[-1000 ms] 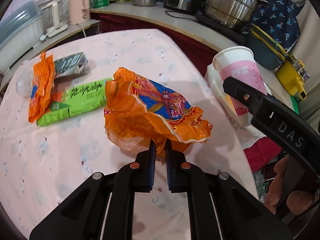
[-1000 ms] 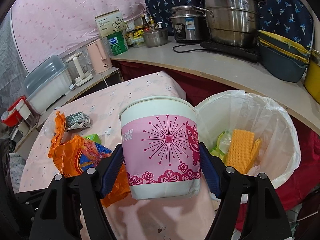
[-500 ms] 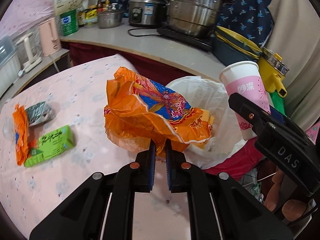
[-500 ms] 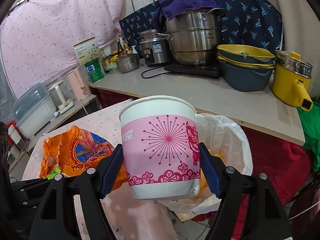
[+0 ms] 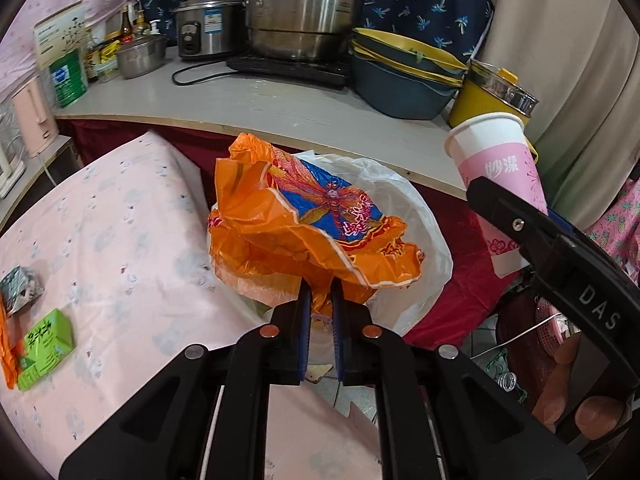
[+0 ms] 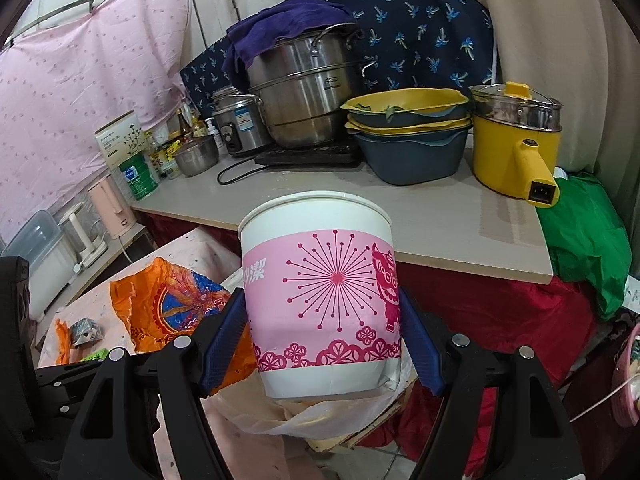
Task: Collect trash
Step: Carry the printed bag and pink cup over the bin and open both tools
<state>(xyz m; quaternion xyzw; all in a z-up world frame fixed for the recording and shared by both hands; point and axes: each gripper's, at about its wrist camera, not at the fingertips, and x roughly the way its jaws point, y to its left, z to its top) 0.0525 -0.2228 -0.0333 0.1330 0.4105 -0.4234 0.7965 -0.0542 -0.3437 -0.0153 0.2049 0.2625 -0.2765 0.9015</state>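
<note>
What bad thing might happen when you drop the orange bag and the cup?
The crumpled orange wrapper is wide and light, so it may catch on the bin liner rim and slide out. The pink paper cup looks off to the bin's side in the left view, so dropped now it might miss.

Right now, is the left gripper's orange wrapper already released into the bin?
No. The left gripper is shut on the orange wrapper, holding it above the white-lined bin.

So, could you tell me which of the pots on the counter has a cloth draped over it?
The big steel steamer pot on the hob, under a purple cloth. The rice cooker and yellow pot are uncovered.
</note>
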